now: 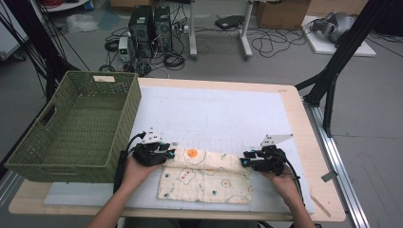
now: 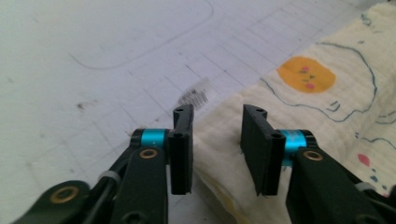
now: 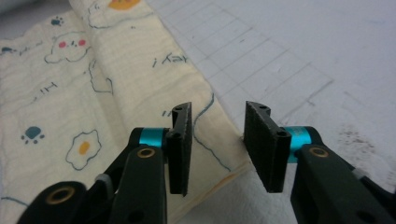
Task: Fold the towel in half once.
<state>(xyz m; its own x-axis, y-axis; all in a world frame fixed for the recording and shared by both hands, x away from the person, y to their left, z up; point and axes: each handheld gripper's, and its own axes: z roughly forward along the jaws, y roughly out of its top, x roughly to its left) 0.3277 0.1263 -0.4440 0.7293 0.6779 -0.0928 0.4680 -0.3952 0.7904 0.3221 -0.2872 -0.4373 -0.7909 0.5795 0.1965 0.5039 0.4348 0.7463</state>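
A cream printed cloth (image 1: 205, 176), folded over on itself, is seen lying at the near middle of the white mat (image 1: 218, 114), its far folded edge running between the two grippers; bare mat lies beyond that edge, and the green woven basket (image 1: 76, 126) stands at the table's left side. The left gripper (image 1: 167, 153) is held low at the cloth's left end and the right gripper (image 1: 243, 161) at its right end, each hand (image 1: 134, 172) coming in from the near side. Both pairs of jaws are parted, with the cloth's edge lying between them and nothing clamped.

One cloth (image 1: 205, 178), one basket (image 1: 76, 126), two grippers
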